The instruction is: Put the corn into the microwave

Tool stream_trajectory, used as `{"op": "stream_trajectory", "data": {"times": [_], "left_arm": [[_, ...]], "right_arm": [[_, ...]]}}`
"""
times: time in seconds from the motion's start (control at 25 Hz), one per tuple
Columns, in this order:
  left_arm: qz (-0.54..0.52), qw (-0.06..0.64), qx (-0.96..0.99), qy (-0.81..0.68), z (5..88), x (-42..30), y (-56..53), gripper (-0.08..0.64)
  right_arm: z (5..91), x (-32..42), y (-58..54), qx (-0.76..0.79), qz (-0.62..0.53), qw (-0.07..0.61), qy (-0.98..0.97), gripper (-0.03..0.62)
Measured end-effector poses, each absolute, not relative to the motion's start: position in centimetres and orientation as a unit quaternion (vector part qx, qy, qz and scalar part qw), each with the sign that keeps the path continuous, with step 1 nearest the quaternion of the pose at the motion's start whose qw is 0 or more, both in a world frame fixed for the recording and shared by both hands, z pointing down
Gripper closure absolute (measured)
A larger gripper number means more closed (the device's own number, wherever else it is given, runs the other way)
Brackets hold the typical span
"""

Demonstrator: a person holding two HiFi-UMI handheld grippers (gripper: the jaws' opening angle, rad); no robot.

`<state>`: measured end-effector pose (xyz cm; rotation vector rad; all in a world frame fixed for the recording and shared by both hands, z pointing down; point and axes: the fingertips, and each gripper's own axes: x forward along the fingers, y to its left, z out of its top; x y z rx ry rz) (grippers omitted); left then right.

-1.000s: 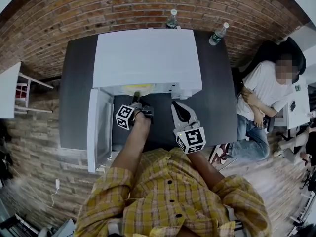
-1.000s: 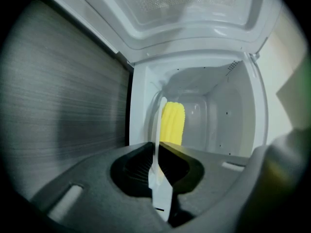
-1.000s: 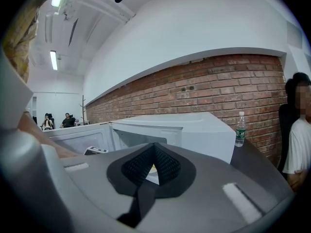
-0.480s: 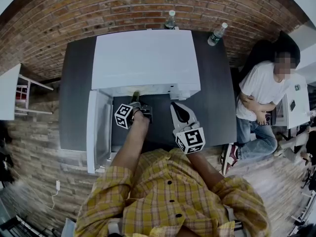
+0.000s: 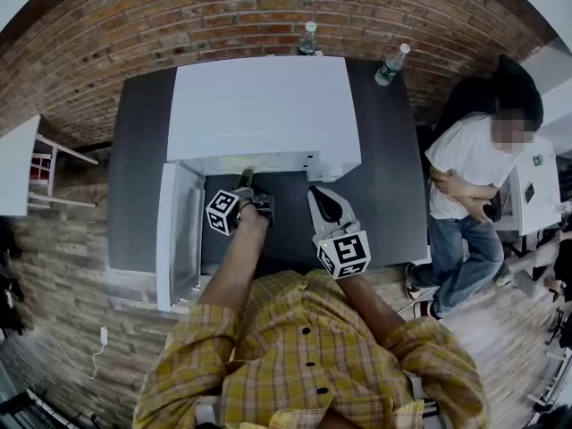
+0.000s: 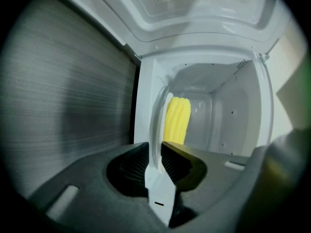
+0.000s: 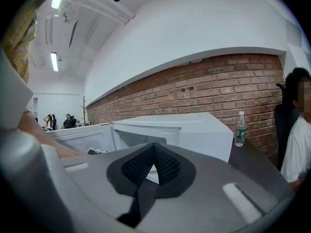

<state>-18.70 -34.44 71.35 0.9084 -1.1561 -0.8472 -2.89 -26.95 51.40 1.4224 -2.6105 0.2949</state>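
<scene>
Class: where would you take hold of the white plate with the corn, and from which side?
The plate's near rim, from the microwave's open front: it lies flat and thin, edge toward the opening, with the corn further in.

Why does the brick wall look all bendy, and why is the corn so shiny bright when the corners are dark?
Head view: the wide lens bows the brick wall into an arch. Left gripper view: the pale, lit inside of the microwave makes the corn stand out bright yellow, while the picture's corners fade to black. Right gripper view: the ceiling lamps glare plain white.
</scene>
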Motion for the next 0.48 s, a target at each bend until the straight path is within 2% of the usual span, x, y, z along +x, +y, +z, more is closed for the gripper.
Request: {"op": "stream_trajectory", "data": {"times": [0.48], "left_arm": [[-0.395, 0.662, 0.415, -0.484, 68.9, -17.9, -31.4, 0.530]], "right_arm": [[51.2, -3.2, -25.6, 0.463, 0.097, 0.074, -0.878, 0.588]]}}
